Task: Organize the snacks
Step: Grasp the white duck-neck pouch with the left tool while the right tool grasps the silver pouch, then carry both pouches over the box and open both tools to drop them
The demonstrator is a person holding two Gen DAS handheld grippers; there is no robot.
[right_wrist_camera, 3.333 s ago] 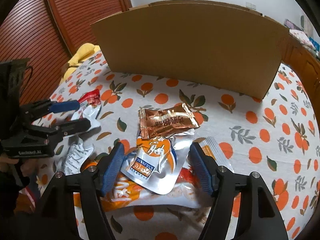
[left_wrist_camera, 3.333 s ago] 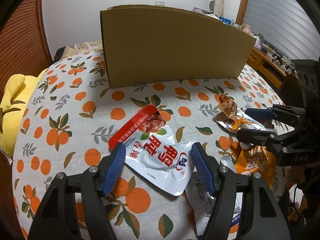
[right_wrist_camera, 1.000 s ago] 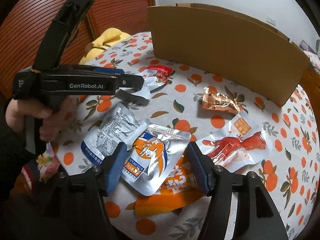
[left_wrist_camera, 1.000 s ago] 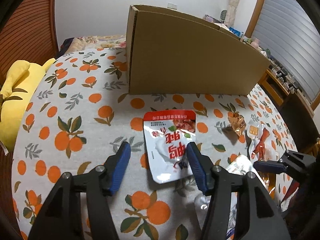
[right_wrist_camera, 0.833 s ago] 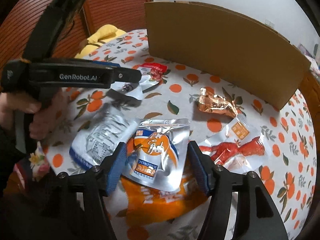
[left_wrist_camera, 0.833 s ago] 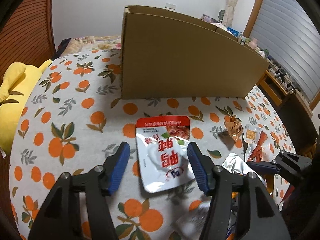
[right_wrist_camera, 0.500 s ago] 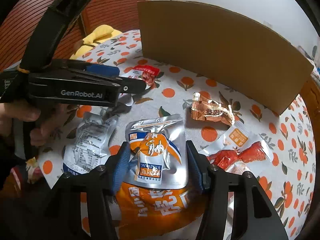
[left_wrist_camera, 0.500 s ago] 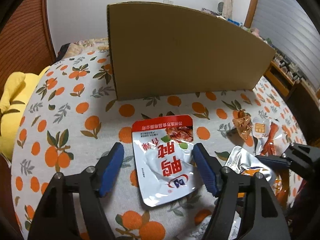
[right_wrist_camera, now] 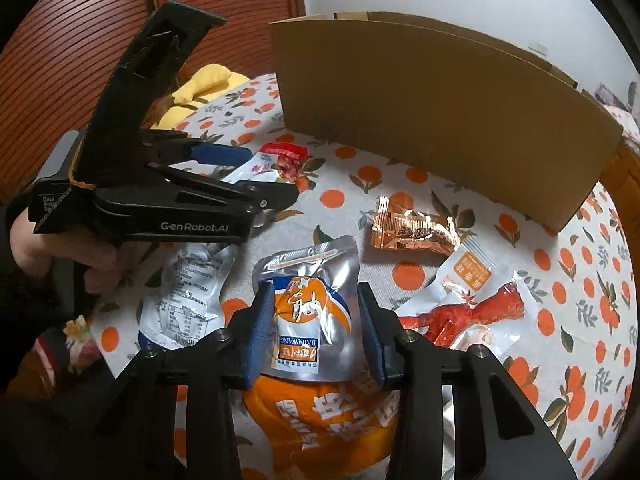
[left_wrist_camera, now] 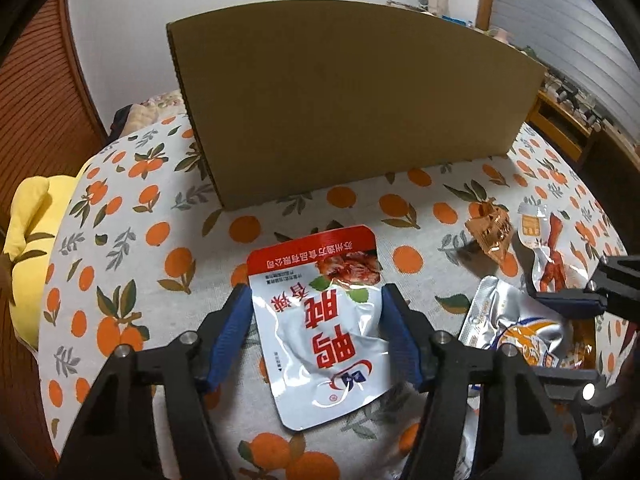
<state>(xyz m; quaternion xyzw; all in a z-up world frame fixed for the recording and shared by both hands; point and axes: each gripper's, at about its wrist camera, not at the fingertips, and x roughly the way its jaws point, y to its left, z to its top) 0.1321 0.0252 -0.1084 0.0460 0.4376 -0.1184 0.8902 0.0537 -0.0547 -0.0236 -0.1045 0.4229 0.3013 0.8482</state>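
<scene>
A white and red snack pouch (left_wrist_camera: pixel 316 344) lies lengthwise between the fingers of my left gripper (left_wrist_camera: pixel 316 296). The jaws are closing, both blue pads touch its side edges, and its foil is creased. The right wrist view shows that left gripper (right_wrist_camera: pixel 272 176) from the side, with the pouch's red end sticking out past the tips. My right gripper (right_wrist_camera: pixel 315 292) is closing too, its pads pressed on the sides of a silver and orange pouch (right_wrist_camera: pixel 316 320), which bulges. That pouch rests on an orange bag (right_wrist_camera: pixel 328 412).
A tall open cardboard box (left_wrist_camera: pixel 352 100) stands at the back of the orange-patterned tablecloth (left_wrist_camera: pixel 168 240). A copper foil wrapper (right_wrist_camera: pixel 412 228), a clear pack with a red snack (right_wrist_camera: pixel 472 304) and a white and blue pouch (right_wrist_camera: pixel 188 292) lie nearby. A yellow cushion (left_wrist_camera: pixel 28 248) sits at the left edge.
The right jaws have narrowed onto the silver and orange pouch, which has buckled. The left jaws widened and then came in against the white and red pouch. The box looms closer in the left view.
</scene>
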